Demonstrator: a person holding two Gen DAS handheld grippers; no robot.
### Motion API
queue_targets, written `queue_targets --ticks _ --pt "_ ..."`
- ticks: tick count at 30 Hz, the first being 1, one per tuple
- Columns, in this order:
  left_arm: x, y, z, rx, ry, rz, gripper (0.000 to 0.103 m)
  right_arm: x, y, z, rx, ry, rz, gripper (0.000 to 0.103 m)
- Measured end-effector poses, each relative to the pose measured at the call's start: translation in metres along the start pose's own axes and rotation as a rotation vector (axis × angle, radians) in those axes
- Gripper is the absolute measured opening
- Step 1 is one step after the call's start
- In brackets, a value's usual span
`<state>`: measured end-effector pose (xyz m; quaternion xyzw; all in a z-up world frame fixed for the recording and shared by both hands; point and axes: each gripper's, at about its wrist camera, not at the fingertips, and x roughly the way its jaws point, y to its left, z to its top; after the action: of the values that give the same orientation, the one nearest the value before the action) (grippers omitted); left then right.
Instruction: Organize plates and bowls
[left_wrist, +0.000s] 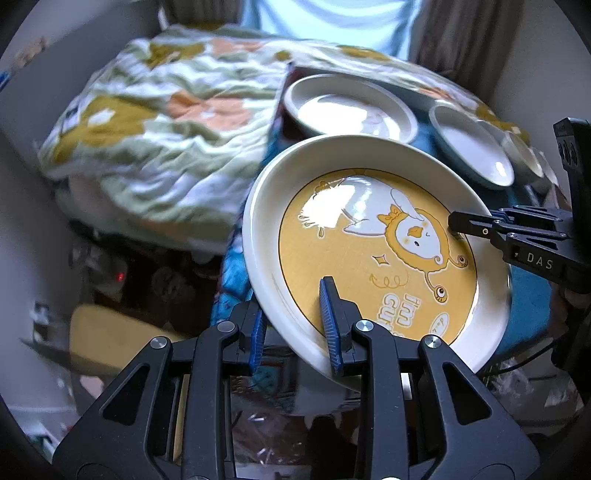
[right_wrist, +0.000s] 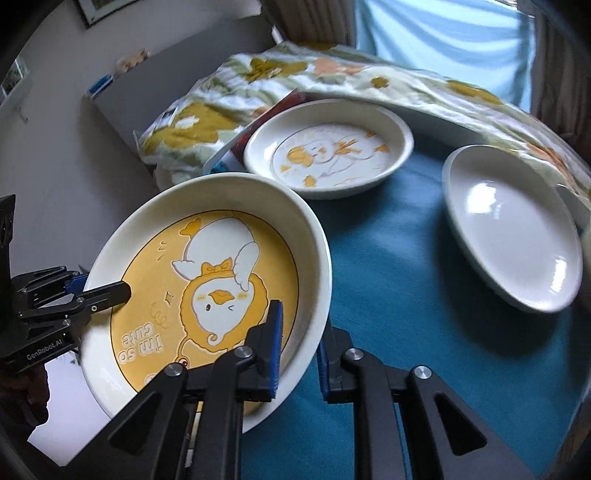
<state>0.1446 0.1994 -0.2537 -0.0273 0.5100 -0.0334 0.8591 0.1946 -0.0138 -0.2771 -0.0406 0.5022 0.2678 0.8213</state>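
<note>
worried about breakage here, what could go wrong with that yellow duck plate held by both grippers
1. The yellow duck plate is tilted and pinched only at its rim by the left gripper and right gripper; uneven pulling could slip it free.
2. Part of it hangs past the blue tabletop, so a drop may hit the floor.
3. The duck bowl and plain white plate sit close behind; a swing could knock them.
</note>
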Motion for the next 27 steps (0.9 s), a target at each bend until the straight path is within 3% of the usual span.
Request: queue_targets --ticks 8,16,21,27 --pt "-0.023 -0.084 0.020 0.160 -0.058 -0.086 0.024 -0.074 -0.038 -0.036 0.131 -0.108 -0.107 0.015" --pt "-0.017 -0.185 0.007 0.246 -0.049 -0.200 0.024 -0.140 -0.102 -0.095 0.231 -0.135 -0.225 0.016" --pt "0.015 -0.236 -0.006 0.270 -0.028 -0.235 0.024 -0.147 -0.142 -0.128 0.272 -0.131 -0.254 0.016" --pt "0.054 -0.266 -0.019 0.276 -0.026 -0.232 0.024 -0.131 -0.179 -0.157 0.289 -0.143 -0.259 0.016"
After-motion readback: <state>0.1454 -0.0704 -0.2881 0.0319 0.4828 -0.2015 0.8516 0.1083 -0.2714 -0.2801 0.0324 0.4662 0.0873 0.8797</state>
